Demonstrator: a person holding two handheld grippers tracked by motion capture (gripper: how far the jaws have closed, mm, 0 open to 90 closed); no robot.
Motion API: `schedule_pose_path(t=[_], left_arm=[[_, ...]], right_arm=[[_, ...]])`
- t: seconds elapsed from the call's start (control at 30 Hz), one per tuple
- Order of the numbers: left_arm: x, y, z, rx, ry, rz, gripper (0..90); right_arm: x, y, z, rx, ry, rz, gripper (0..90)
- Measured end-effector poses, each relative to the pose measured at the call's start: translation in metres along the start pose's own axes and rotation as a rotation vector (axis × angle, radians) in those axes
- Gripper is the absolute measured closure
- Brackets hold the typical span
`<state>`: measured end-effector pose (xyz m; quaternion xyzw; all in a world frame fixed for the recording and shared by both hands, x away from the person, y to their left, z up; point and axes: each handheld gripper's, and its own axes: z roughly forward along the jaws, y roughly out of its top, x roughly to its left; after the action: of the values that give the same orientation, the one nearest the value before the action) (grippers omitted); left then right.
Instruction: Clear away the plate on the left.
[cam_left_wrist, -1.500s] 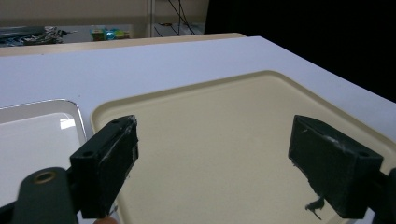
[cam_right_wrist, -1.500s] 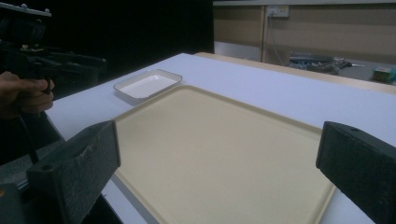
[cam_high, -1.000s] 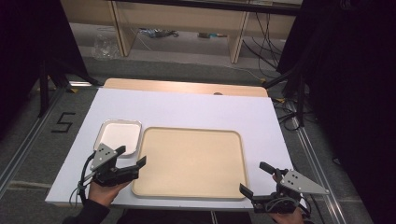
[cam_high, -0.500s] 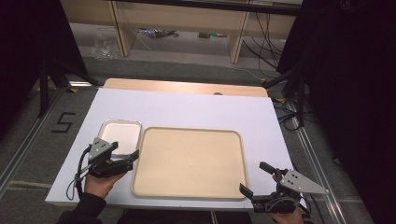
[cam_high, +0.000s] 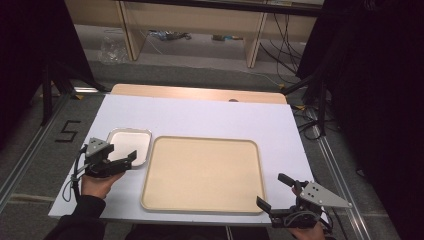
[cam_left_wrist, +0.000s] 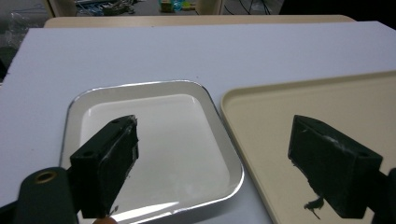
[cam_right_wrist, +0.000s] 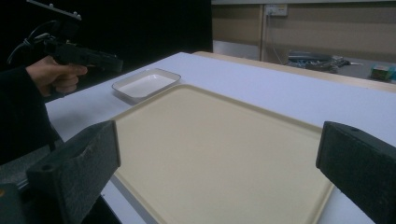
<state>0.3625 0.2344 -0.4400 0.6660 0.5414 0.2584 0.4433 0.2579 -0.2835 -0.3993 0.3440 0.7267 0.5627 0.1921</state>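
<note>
At bench front-left: left gripper (cam_high: 129, 159), jaws spread, above white dish (cam_left_wrist: 154, 154) near edge.
Beige tray (cam_high: 202, 172): just beside dish.
Right gripper (cam_high: 275, 192): jaws spread, tray's near-right corner.

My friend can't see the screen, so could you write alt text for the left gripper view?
Two open black tongs hover low over a white table, straddling the gap between a small, empty white dish with a shiny rim and a large, empty beige tray lying side by side.
</note>
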Motion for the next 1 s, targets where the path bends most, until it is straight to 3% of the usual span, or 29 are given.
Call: schedule_pose_path(t=[0.2, 0.37, 0.43, 0.47, 0.53, 0.67, 0.7, 0.87, 0.93, 1.0], left_arm=[[0.014, 0.011, -0.001, 0.008, 0.017, -0.016, 15.8], [0.036, 0.017, 0.011, 0.091, 0.045, -0.054, 17.1], [0.039, 0.018, 0.013, 0.098, 0.053, -0.055, 18.0], [0.042, 0.019, 0.016, 0.109, 0.063, -0.052, 18.3], [0.052, 0.02, 0.026, 0.187, 0.089, -0.049, 18.4], [0.059, 0.021, 0.034, 0.235, 0.1, -0.041, 20.9], [0.062, 0.022, 0.038, 0.249, 0.121, -0.051, 21.5], [0.077, 0.022, 0.051, 0.304, 0.14, -0.07, 37.4], [0.082, 0.022, 0.054, 0.333, 0.159, -0.067, 38.7], [0.089, 0.021, 0.056, 0.331, 0.151, -0.089, 43.1]], right_arm=[[-0.001, 0.0, 0.001, -0.007, 0.002, 0.0, 0.4], [-0.001, 0.0, 0.0, -0.018, 0.001, -0.004, 0.4], [-0.001, 0.0, 0.0, -0.013, 0.009, 0.004, 0.4], [0.001, -0.001, 0.001, -0.017, 0.014, 0.03, 0.4], [-0.001, 0.0, 0.001, -0.008, 0.005, 0.001, 0.4], [-0.001, 0.0, 0.001, -0.007, 0.004, 0.001, 0.4], [-0.001, 0.0, 0.001, -0.008, 0.006, 0.001, 0.4], [-0.001, 0.0, 0.001, -0.017, 0.015, 0.005, 0.4], [0.0, -0.001, 0.001, -0.019, 0.013, 0.007, 0.4], [0.0, 0.0, 0.001, -0.013, 0.013, 0.002, 0.4]])
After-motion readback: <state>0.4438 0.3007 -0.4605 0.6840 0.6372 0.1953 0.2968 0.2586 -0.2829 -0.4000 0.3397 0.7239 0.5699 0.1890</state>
